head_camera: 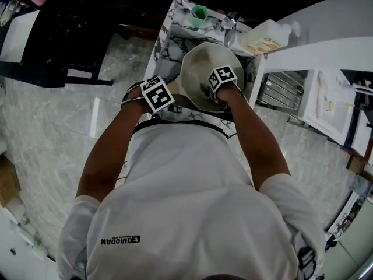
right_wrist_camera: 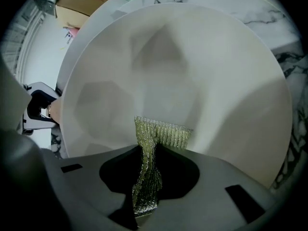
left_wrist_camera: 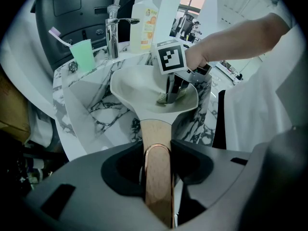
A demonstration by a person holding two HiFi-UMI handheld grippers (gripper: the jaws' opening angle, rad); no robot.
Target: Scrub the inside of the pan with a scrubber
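A cream-white pan (head_camera: 201, 74) with a wooden handle (left_wrist_camera: 156, 148) is held tilted over a marble sink (left_wrist_camera: 91, 109). My left gripper (left_wrist_camera: 158, 177) is shut on the handle (right_wrist_camera: 54, 112). My right gripper (right_wrist_camera: 147, 186) is shut on a greenish mesh scrubber (right_wrist_camera: 159, 136), whose far end lies against the pan's inner surface (right_wrist_camera: 192, 76). In the left gripper view the right gripper (left_wrist_camera: 174, 88) reaches down into the pan (left_wrist_camera: 139, 88), with the scrubber (left_wrist_camera: 164, 99) under it. In the head view the right gripper (head_camera: 221, 80) is over the pan and the left gripper (head_camera: 156, 95) is at its near left.
A chrome tap (left_wrist_camera: 113, 30), a dish-soap bottle (left_wrist_camera: 143, 23) and a green cup (left_wrist_camera: 83, 54) holding a toothbrush stand behind the sink. The marble counter (head_camera: 169, 39) borders tiled floor (head_camera: 52, 121) on the left. A metal rack (head_camera: 280, 89) stands to the right.
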